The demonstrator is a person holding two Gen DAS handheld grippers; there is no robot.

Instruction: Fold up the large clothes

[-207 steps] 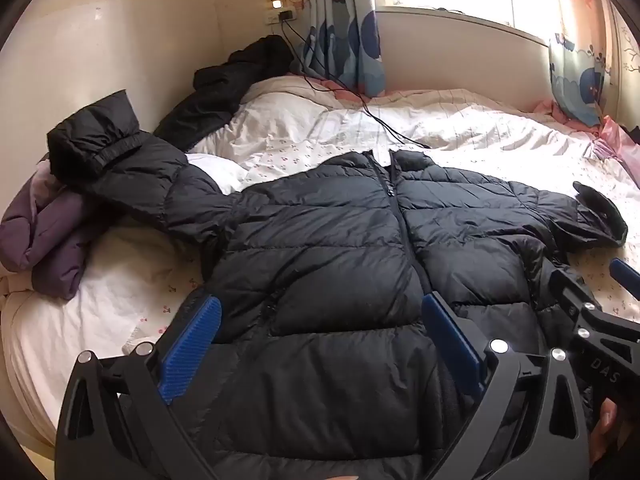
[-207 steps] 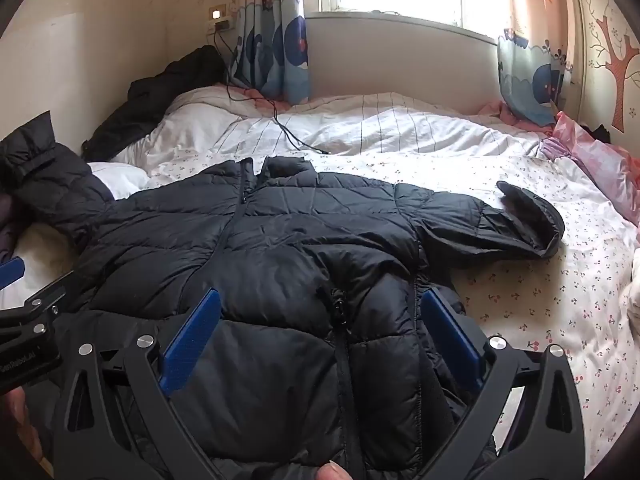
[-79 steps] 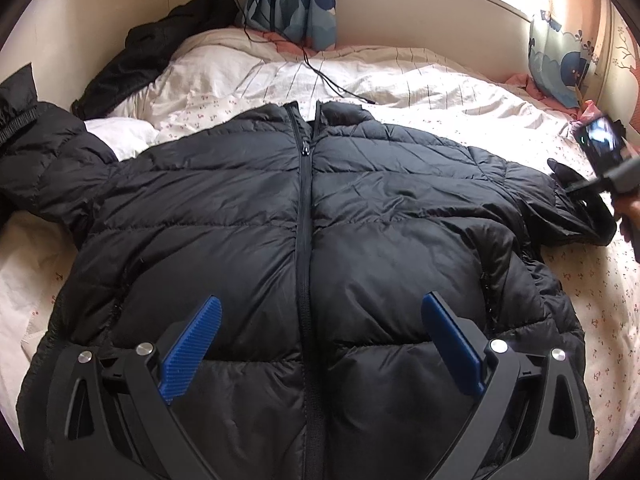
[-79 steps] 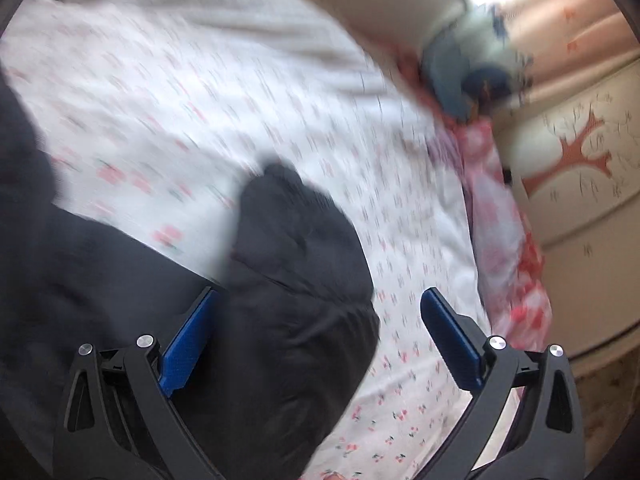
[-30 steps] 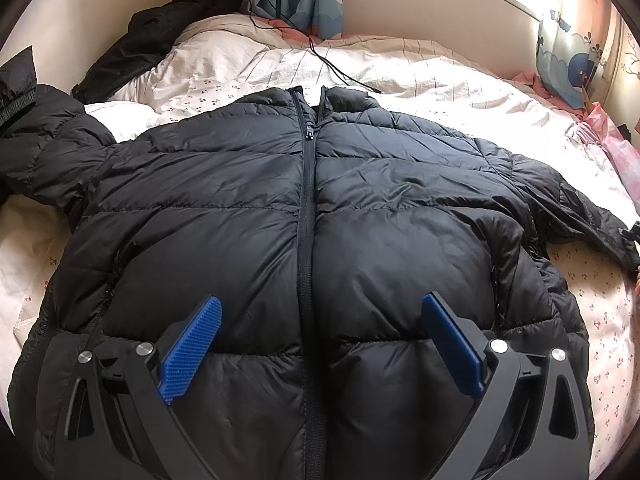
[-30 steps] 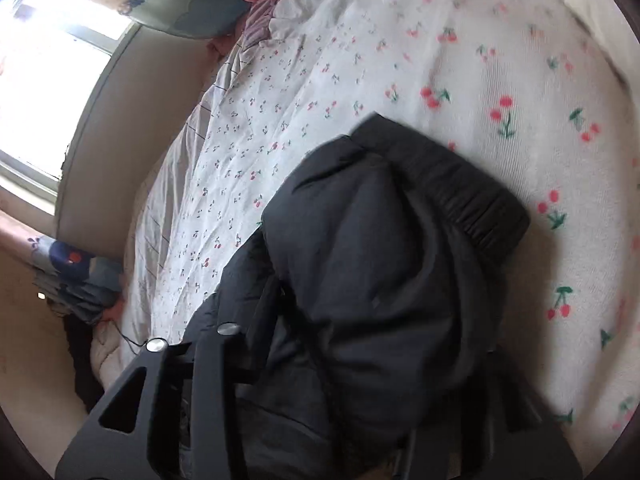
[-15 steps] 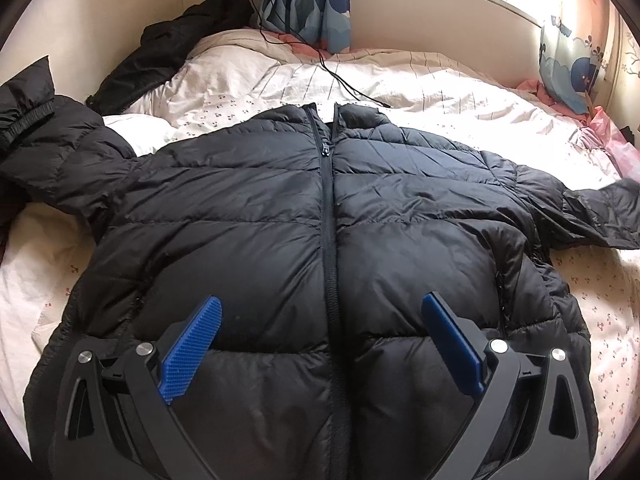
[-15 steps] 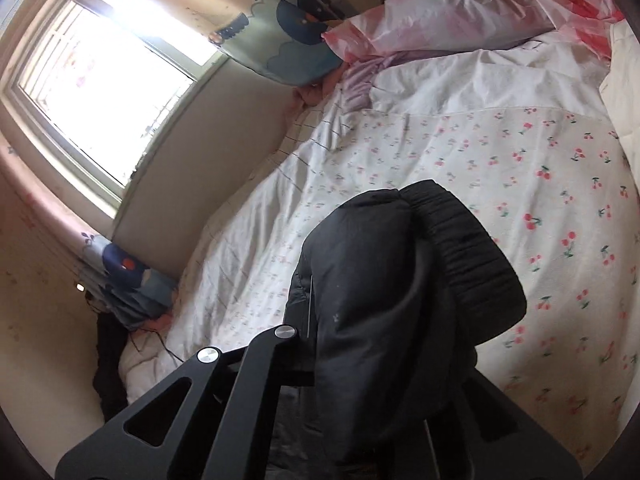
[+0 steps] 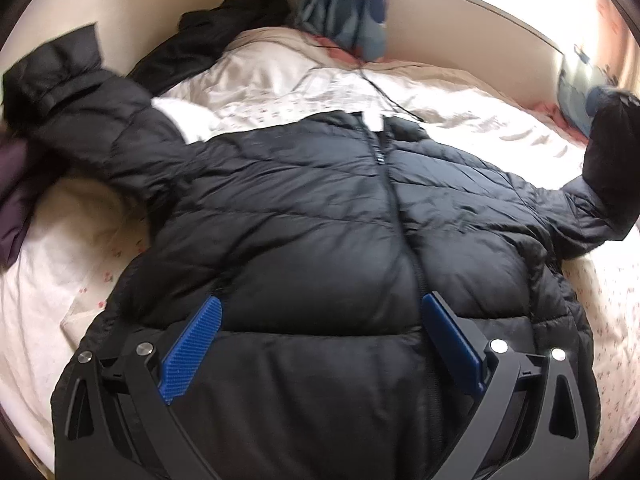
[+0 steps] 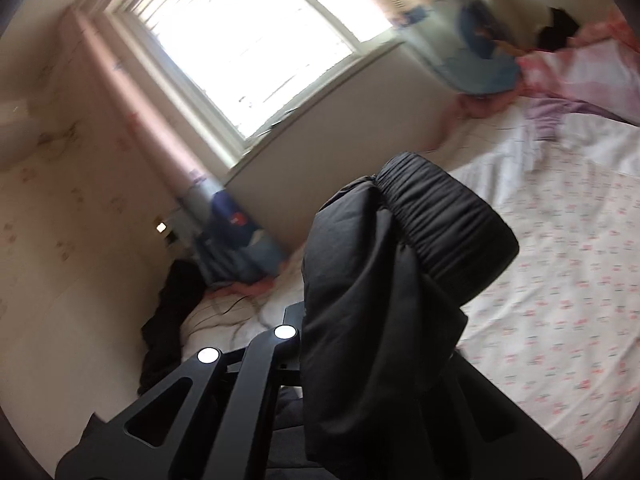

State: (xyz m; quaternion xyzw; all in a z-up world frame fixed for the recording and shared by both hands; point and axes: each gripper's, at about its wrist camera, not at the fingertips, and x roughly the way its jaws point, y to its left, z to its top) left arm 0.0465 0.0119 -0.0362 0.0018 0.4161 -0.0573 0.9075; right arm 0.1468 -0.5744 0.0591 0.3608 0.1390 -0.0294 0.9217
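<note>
We have the black puffer jacket [image 9: 340, 240] spread front-up on the bed [image 9: 72, 280], zipped, its collar toward twelve o'clock and its hem under our left gripper [image 9: 320, 344] at six. That gripper hangs over the lower front with its blue pads [image 9: 192, 344] wide apart and nothing between them.

Our right gripper [image 10: 372, 380] is clamped tight on one sleeve [image 10: 400, 280], close to the ribbed cuff [image 10: 444, 216], which bulges past the jaws toward one o'clock in the right wrist view. In the left wrist view that same sleeve stands raised off the bed at about three o'clock, cuff uppermost, while the other sleeve [image 9: 80, 120] lies stretched toward ten o'clock, its end resting on a purple garment [image 9: 16, 200] at the bed's edge.

The step in hand, as we judge it, is folding the raised sleeve across the chest. To do it well we would carry the cuff in a low arc toward nine o'clock, so the padded fabric bends at the shoulder seam and does not drag the whole body sideways. The free left gripper could press on the front near the armpit to hold the jacket in place. We would lay the sleeve flat and straight across the quilting, roughly level with the chest, and let go only once the cuff rests on the fabric. Puffy filling tends to spring back, so a short press along the fold should help. A dark coat [image 9: 208, 40] and a cable [image 9: 384, 92] lie near the pillows at twelve, well apart from the work.
</note>
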